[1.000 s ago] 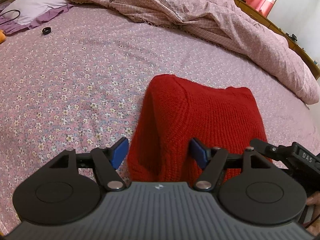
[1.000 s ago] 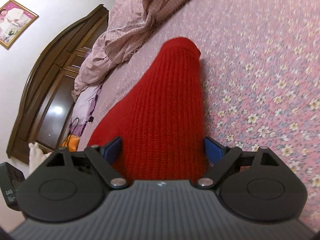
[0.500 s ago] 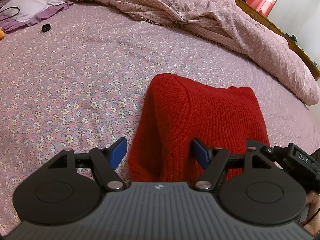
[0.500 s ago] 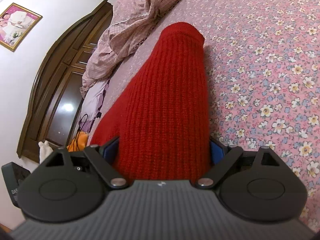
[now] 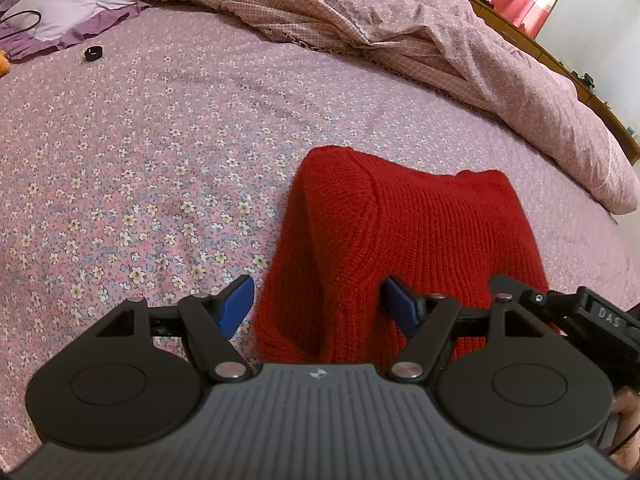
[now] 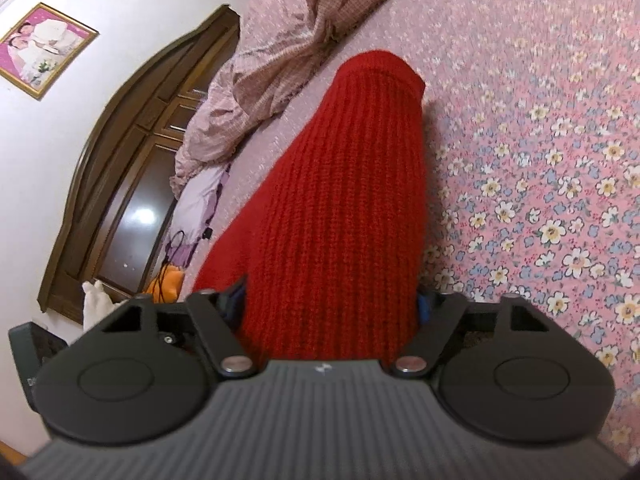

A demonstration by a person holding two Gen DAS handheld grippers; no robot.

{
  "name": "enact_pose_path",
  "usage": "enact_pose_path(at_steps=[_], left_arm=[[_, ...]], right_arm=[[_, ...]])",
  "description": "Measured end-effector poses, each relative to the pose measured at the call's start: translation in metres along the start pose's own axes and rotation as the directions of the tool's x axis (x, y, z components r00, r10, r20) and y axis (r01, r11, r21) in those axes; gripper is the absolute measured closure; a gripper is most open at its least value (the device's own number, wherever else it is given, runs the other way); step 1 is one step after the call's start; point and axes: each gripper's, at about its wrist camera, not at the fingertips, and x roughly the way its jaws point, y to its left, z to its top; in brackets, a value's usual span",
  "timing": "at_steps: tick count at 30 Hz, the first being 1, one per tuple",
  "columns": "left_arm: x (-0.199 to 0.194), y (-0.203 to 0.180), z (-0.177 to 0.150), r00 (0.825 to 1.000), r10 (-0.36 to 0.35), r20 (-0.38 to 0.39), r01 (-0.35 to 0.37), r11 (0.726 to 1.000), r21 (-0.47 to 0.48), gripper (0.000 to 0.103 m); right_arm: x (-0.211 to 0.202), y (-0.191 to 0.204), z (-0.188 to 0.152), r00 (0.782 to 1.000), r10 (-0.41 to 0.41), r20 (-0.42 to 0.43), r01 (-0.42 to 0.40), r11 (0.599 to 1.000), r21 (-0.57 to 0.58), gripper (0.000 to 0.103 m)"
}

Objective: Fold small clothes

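Note:
A red knitted garment [image 5: 400, 240] lies folded on the flowered pink bedsheet [image 5: 140, 160]. My left gripper [image 5: 320, 304] is open, its blue fingertips [image 5: 236, 304] astride the garment's near left edge. In the right wrist view the garment [image 6: 340, 208] fills the middle, and my right gripper [image 6: 332, 304] has its jaws wide apart, both pressed against the knit's sides, which hides most of the blue pads. The right gripper's body shows at the left wrist view's right edge [image 5: 592, 316].
A rumpled pink quilt [image 5: 400, 28] lies across the back of the bed. A lilac pillow [image 5: 68, 12] and a small black ring [image 5: 94, 54] sit at the far left. A dark wooden wardrobe [image 6: 120, 184] and a framed photo [image 6: 40, 48] line the wall.
The right gripper has pushed forward onto the garment, so the knit now fills its jaws and covers the pads. The left gripper has barely moved.

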Motion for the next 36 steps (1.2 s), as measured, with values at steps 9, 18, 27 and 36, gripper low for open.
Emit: enact_pose_path(at_steps=[9,18,27,36], left_arm=[[-0.006,-0.015,-0.001,1.0,-0.011,0.013,0.01,1.0,0.027,0.027],[-0.006,-0.048,-0.008,0.997,-0.076,0.0,0.075,0.995,0.072,0.027],[-0.003,-0.095,-0.026,0.989,-0.14,-0.043,0.145,0.978,0.147,0.027],[0.012,-0.152,-0.046,0.981,-0.172,-0.092,0.19,0.951,0.246,0.027]], right_arm=[[-0.027,0.01,-0.002,0.993,0.064,0.098,-0.067,0.997,0.033,0.041],[-0.069,0.02,0.003,0.984,0.058,0.169,-0.054,0.998,-0.023,0.042],[-0.119,0.004,-0.003,0.975,-0.004,0.223,0.005,1.0,-0.005,0.042],[-0.165,-0.026,-0.009,0.954,-0.075,0.292,0.064,0.997,0.046,0.042]])
